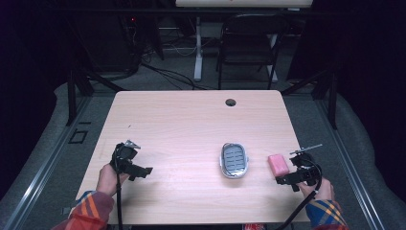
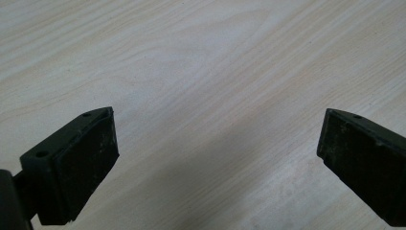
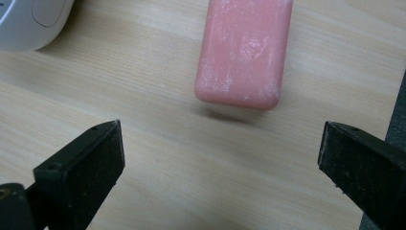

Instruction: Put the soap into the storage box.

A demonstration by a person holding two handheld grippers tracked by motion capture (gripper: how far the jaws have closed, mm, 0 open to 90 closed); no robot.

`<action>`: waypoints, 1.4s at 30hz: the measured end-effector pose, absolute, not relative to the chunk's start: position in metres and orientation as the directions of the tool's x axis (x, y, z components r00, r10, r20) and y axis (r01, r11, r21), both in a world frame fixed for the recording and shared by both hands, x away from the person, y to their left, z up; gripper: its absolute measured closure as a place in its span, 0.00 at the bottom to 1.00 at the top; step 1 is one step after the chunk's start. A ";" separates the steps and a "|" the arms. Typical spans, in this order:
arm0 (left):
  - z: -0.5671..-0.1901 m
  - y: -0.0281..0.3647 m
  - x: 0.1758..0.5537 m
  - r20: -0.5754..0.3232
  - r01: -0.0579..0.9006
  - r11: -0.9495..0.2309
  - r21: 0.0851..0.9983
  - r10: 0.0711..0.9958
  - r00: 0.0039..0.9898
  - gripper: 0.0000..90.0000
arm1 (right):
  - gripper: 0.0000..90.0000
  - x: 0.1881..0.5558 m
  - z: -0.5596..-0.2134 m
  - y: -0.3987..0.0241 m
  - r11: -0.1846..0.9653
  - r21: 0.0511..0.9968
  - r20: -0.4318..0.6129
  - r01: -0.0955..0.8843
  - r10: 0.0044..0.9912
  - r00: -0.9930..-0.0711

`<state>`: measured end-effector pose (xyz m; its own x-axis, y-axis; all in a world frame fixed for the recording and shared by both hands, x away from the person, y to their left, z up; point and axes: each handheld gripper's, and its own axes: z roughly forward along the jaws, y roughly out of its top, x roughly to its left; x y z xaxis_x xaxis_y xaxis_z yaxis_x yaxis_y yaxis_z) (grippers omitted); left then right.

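Note:
A pink soap bar (image 1: 278,164) (image 3: 244,52) lies flat on the wooden table (image 1: 191,124) near its right edge. Just left of it stands a grey soap dish (image 1: 234,160) with a slotted inner tray; a white corner of the soap dish (image 3: 33,21) appears in the right gripper view. My right gripper (image 1: 288,178) (image 3: 218,163) stands open just short of the bar, nothing between its jaws. My left gripper (image 1: 143,171) (image 2: 215,158) hovers open over bare wood at the table's front left.
A round cable hole (image 1: 231,102) sits at the table's far edge. Beyond the table stand a black folding chair (image 1: 249,45) and a white desk leg (image 1: 197,48). The right table edge (image 3: 395,120) runs close beside my right gripper.

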<state>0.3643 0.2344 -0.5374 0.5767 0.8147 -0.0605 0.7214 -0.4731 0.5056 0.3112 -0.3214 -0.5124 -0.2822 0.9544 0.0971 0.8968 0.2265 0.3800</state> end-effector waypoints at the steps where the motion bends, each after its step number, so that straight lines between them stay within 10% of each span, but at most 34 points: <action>1: -0.537 0.234 0.364 -0.061 0.721 -0.473 0.506 0.815 0.577 0.00 | 0.02 0.311 -0.512 -0.321 0.227 0.380 0.097 0.897 0.954 -0.282; 42: -0.541 0.232 0.368 -0.069 0.728 -0.478 0.491 0.812 0.579 0.00 | 0.00 0.350 -0.517 -0.320 0.189 0.251 0.101 0.949 0.970 -0.220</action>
